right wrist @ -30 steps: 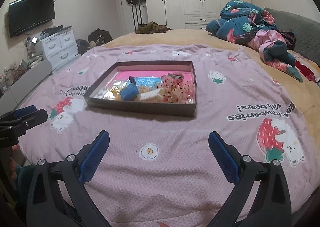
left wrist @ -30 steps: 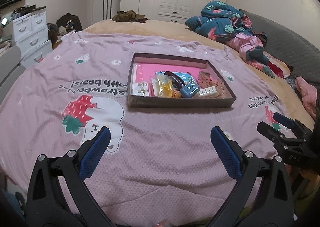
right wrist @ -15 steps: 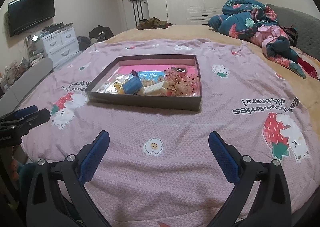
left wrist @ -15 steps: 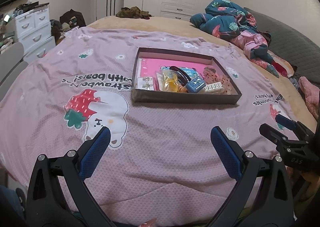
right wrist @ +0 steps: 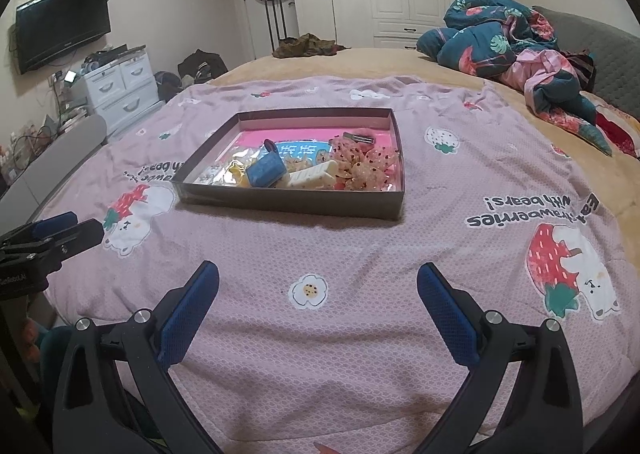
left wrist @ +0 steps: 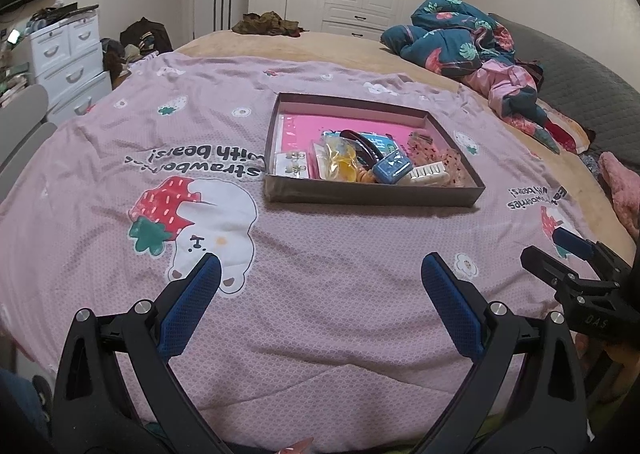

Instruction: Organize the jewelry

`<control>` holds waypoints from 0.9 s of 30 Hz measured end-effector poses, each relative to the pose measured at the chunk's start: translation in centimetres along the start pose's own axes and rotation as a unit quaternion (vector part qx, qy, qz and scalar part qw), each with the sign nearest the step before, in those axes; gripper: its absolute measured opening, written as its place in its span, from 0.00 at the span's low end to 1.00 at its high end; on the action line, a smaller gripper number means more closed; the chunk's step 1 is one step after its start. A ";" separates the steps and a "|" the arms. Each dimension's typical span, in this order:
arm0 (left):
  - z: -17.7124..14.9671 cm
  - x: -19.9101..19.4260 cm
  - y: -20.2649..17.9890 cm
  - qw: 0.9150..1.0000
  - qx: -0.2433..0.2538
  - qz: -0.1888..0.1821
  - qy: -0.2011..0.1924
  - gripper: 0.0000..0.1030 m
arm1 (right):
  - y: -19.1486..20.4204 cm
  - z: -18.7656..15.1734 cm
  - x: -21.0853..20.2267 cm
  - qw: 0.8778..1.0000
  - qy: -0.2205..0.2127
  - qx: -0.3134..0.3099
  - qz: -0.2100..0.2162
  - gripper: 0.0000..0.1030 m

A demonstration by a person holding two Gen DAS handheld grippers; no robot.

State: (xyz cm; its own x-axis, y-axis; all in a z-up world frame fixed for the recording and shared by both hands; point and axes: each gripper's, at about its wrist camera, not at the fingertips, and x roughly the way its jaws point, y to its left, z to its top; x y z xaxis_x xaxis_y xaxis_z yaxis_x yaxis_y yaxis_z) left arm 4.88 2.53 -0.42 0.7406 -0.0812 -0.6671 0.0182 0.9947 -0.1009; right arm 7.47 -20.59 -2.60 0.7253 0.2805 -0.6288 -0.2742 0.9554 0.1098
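Both views closer to shallow brown cardboard tray point(left wrist: 372, 194) than before. Left gripper point(left wrist: 320, 294), right gripper point(right wrist: 318, 294) spread wide, empty. Tray ahead of jaws; jewelry heaped inside, unsorted; stage undetermined.

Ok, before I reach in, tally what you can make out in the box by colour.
Blue: 2, small case and printed card
Yellow: 1, bagged item
White: 1, comb-like clip
Black: 1, curved hair clip
Total: 5; the rest is too jumbled to count.
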 end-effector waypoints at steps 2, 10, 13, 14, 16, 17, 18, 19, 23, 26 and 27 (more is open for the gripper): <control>0.0 -0.1 -0.1 1.000 0.001 0.001 0.000 0.91 | 0.0 0.1 -0.1 1.000 -0.001 0.002 0.000 0.96; -0.1 -0.2 -0.2 1.000 -0.002 0.002 0.002 0.91 | 0.0 0.0 -0.1 1.000 -0.002 0.002 0.001 0.96; -0.1 -0.1 -0.1 1.000 -0.002 0.001 0.003 0.91 | 0.0 0.0 -0.1 1.000 -0.002 0.002 0.001 0.96; -0.1 -0.1 -0.1 1.000 -0.002 0.002 0.004 0.91 | 0.0 0.0 -0.1 1.000 0.000 0.002 0.002 0.96; -0.1 -0.1 -0.1 1.000 -0.001 0.002 0.003 0.91 | -0.1 -0.1 -0.1 1.000 0.000 0.002 0.001 0.96; -0.1 -0.1 0.0 1.000 0.000 0.003 0.004 0.91 | 0.0 -0.1 -0.1 1.000 0.000 0.001 0.001 0.96; -0.1 -0.1 0.0 1.000 0.000 0.003 0.004 0.91 | -0.1 -0.1 -0.1 1.000 0.000 0.001 0.002 0.96; -0.1 -0.1 0.0 1.000 0.001 0.003 0.003 0.91 | -0.1 0.0 -0.2 1.000 -0.001 0.001 0.002 0.96; -0.1 0.0 -0.1 1.000 0.001 0.002 0.004 0.91 | -0.1 -0.1 -0.3 1.000 -0.003 0.001 0.001 0.96; -0.1 -0.1 -0.2 1.000 0.003 0.003 0.004 0.91 | -0.1 -0.1 -0.3 1.000 -0.003 0.001 0.001 0.96; -0.1 -0.1 -0.2 1.000 0.004 0.003 0.005 0.91 | -0.1 -0.1 -0.3 1.000 -0.003 0.001 0.002 0.96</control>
State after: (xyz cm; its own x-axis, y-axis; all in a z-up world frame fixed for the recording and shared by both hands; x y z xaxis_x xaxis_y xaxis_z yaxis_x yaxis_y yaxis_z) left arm 4.74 2.35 -0.43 0.7338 -0.0765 -0.6750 0.0196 0.9956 -0.0915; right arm 7.23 -20.74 -2.48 0.7279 0.2839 -0.6242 -0.2746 0.9548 0.1140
